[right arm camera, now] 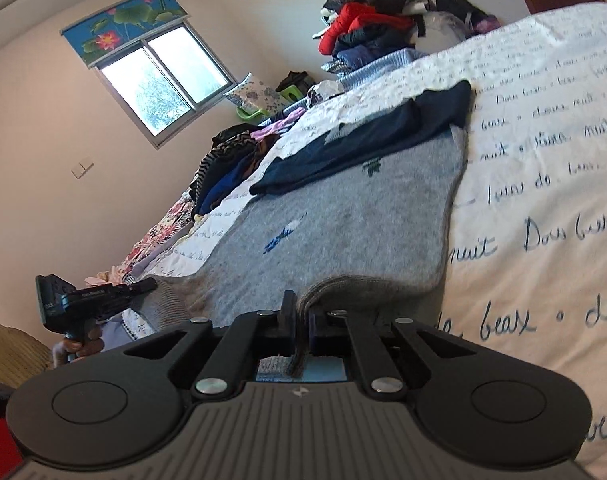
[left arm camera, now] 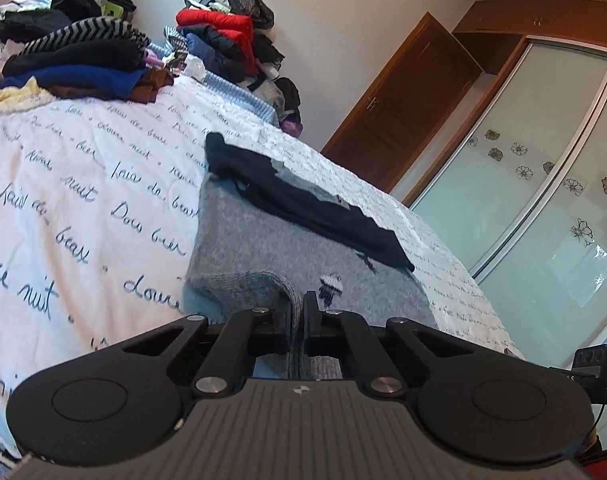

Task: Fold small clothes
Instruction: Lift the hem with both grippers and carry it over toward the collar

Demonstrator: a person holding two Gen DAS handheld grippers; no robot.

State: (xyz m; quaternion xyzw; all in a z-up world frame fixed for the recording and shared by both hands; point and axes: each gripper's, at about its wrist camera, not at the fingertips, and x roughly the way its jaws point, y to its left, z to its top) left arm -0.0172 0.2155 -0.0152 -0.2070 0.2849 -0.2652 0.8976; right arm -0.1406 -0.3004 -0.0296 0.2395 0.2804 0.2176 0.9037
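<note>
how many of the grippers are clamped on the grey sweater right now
2. The left gripper pinches the grey sweater at its near ribbed edge; the right gripper pinches the same near edge further along, on the bed.

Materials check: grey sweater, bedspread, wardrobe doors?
Grey sweater: soft knit, likely wool or a blend; fuzzy matte nap, ribbed hem pinched in both grippers, left and right.
Bedspread: thin woven cotton-like fabric, matte, printed script, fine wrinkles.
Wardrobe doors: frosted glass or acrylic, glossy with reflections and flower decals, silvery metal-look frames.
</note>
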